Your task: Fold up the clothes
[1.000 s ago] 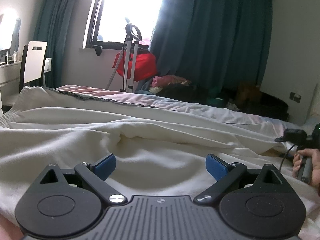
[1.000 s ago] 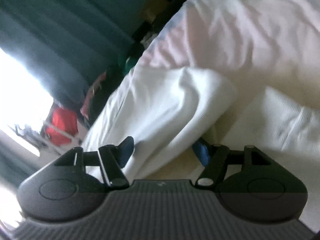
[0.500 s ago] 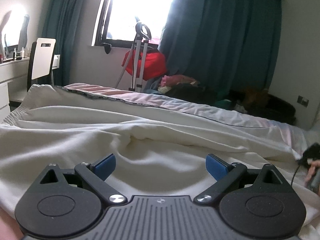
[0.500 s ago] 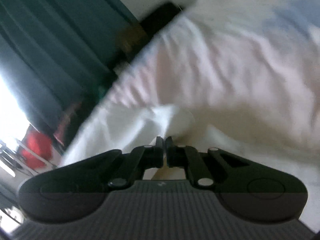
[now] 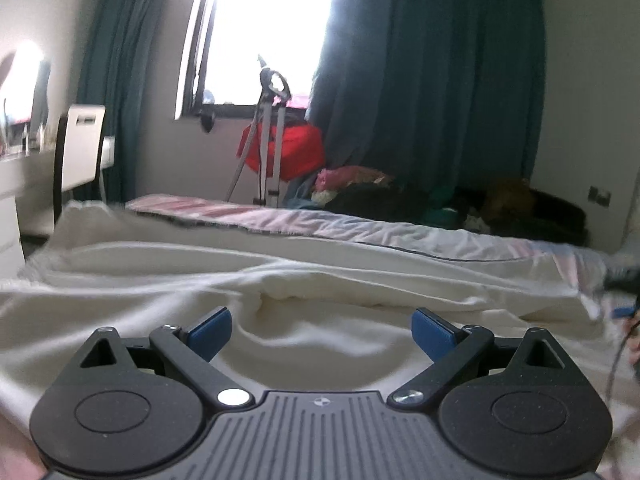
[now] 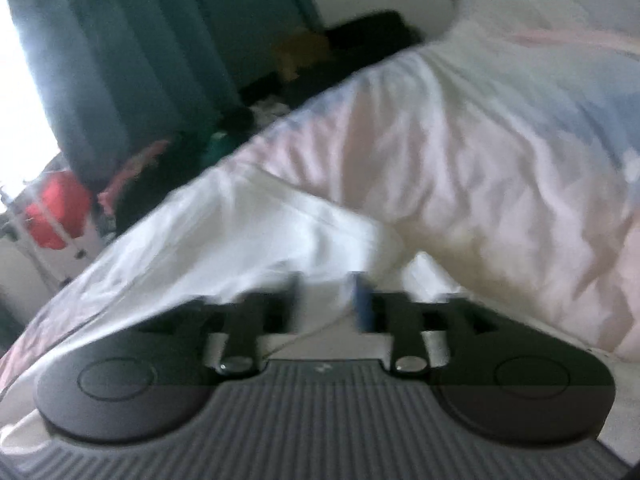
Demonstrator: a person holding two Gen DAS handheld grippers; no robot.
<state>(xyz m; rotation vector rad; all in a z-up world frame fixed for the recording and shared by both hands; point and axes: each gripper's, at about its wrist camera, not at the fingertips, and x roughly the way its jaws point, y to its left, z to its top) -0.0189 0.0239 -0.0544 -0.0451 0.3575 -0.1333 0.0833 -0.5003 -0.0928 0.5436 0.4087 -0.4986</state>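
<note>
Two tongs, left tongs (image 5: 322, 330) spread above cream garment (image 5: 320, 300), right tongs (image 6: 326, 300) part-spread, blurred.

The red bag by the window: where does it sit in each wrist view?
Left wrist: red bag upper centre, under the window, behind a metal stand.
Right wrist: red bag at the far left edge, mid-height, blurred.
Shared landmark: the teal curtain beside it.

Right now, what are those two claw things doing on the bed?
A person is folding a cream-white garment spread on the bed. The left gripper hovers open just over the middle of it. The right gripper is at a corner of the cloth, its jaws parted in a blurry picture, so nothing is clamped.
</note>
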